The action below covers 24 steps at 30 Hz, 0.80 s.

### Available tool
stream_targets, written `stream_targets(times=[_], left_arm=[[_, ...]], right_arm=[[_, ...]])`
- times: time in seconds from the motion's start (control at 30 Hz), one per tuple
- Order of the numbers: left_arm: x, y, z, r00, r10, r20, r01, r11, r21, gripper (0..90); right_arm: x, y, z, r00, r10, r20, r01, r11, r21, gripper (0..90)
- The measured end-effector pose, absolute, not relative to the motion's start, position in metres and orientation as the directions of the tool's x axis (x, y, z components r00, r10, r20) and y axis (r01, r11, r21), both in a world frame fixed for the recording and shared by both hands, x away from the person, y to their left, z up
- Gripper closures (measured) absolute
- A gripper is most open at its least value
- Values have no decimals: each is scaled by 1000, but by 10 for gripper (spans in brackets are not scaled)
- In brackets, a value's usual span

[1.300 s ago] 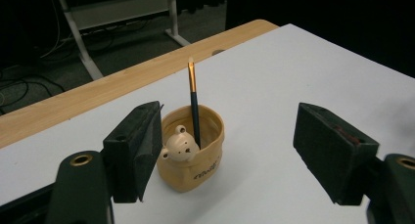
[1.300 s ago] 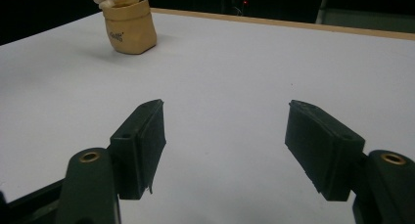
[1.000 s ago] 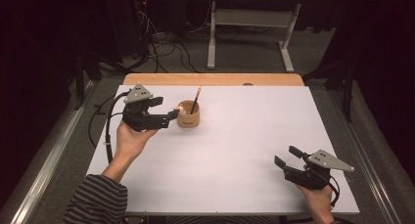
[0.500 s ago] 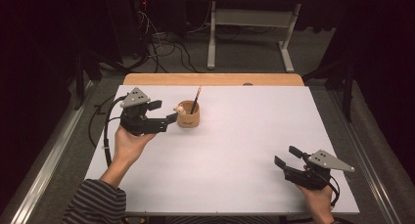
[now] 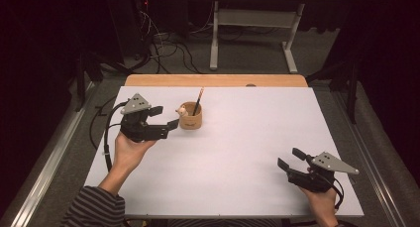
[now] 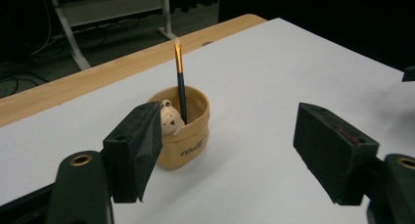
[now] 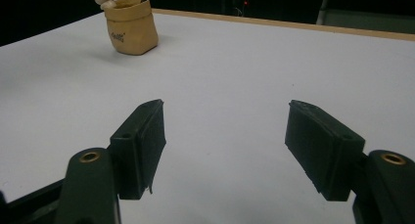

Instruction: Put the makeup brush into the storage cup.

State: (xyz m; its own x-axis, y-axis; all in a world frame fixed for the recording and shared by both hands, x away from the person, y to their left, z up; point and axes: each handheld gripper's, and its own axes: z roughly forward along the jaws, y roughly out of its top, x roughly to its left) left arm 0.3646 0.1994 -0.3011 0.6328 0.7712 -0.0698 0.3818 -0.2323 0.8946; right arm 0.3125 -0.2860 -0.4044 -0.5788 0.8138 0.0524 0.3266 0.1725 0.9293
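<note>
Left gripper (image 5: 166, 117) fingers spread wide just beside the pencil cup (image 5: 190, 116); right gripper (image 5: 291, 158) fingers also apart.

A pencil (image 5: 198, 101) stands in the cup (image 5: 190, 121) (seemingly upright) on the table (image 5: 247, 152).

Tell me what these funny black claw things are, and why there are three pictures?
Each claw is a hand-held gripper: a person squeezes it to pinch things. One picture looks down from above; the other two come from small cameras riding on the grippers. The left hand-held gripper is open, close beside a small tan cup with a little bear figure and a pencil inside. The right hand-held gripper is open too, resting far away on the white table. Nothing is held.
</note>
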Motion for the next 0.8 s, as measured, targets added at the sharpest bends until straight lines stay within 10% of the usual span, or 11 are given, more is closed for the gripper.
stream_targets(times=[0.8], left_arm=[[350,202,-317,646,758,-88,387,-227,894,271]], right_arm=[[312,-286,-405,-577,815,56,330,170,928,331]])
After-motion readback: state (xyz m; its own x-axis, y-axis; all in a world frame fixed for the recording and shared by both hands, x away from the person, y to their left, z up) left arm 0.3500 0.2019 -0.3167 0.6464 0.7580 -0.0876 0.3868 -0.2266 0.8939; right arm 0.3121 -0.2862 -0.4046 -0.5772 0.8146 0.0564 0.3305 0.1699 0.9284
